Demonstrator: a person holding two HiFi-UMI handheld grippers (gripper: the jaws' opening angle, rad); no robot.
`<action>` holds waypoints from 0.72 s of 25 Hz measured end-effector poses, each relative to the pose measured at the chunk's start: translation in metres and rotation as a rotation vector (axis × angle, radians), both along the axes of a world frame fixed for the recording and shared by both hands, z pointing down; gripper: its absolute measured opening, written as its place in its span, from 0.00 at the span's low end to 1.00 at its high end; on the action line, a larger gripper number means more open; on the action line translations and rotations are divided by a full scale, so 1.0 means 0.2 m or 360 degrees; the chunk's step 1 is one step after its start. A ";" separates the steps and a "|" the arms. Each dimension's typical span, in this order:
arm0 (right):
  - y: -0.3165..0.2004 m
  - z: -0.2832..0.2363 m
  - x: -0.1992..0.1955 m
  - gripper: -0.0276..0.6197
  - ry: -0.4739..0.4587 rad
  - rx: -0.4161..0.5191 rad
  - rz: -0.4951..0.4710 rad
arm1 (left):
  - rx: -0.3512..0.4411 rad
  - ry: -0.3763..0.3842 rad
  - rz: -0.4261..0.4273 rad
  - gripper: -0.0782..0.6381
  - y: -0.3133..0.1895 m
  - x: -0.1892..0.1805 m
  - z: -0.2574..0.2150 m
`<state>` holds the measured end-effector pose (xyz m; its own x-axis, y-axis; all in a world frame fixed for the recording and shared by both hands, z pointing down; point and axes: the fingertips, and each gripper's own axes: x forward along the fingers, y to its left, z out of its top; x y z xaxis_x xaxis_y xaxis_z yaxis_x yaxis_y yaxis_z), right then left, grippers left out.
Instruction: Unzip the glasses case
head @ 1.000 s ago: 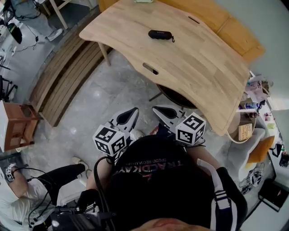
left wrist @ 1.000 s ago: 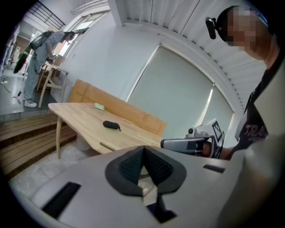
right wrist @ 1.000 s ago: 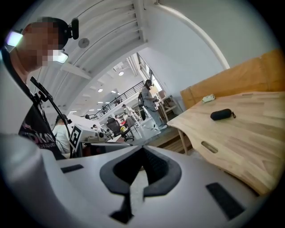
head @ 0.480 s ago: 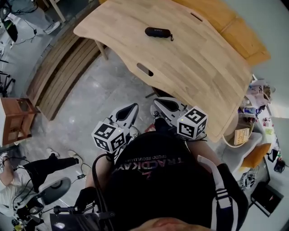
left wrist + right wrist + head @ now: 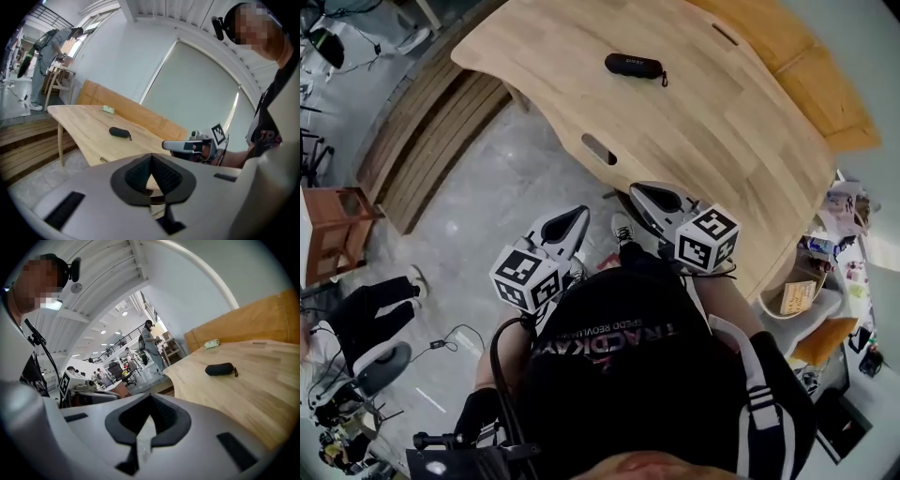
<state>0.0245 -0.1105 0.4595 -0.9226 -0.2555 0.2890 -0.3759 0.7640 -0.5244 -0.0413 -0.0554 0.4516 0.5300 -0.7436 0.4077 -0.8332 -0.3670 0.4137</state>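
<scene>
The black glasses case [image 5: 635, 65] lies closed on the wooden table [image 5: 722, 141], well away from the table's near edge, with a small cord at 1 end. Both grippers are in front of the near edge of the table and well apart from the case. The left gripper [image 5: 574, 218] has its 2 jaws pressed together with nothing between them. The right gripper [image 5: 645, 194], closer to the table's edge, is also closed and empty

The glasses case [image 5: 634, 65] is too small to show its zip, and the top edge cuts the table [image 5: 722, 141].
</scene>
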 end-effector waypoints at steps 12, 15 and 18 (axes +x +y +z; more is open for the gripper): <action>-0.70 0.43 0.14 0.07 0.0303 0.0030 0.0042 | -0.0139 0.0037 -0.0181 0.12 -0.16 -0.04 0.13; -0.89 0.48 0.15 0.07 0.0357 0.0068 0.0083 | -0.0137 -0.0013 -0.0196 0.12 -0.18 -0.04 0.13; -1.07 0.50 0.14 0.07 0.0408 0.0159 0.0114 | -0.0137 -0.0114 -0.0190 0.12 -0.20 -0.05 0.13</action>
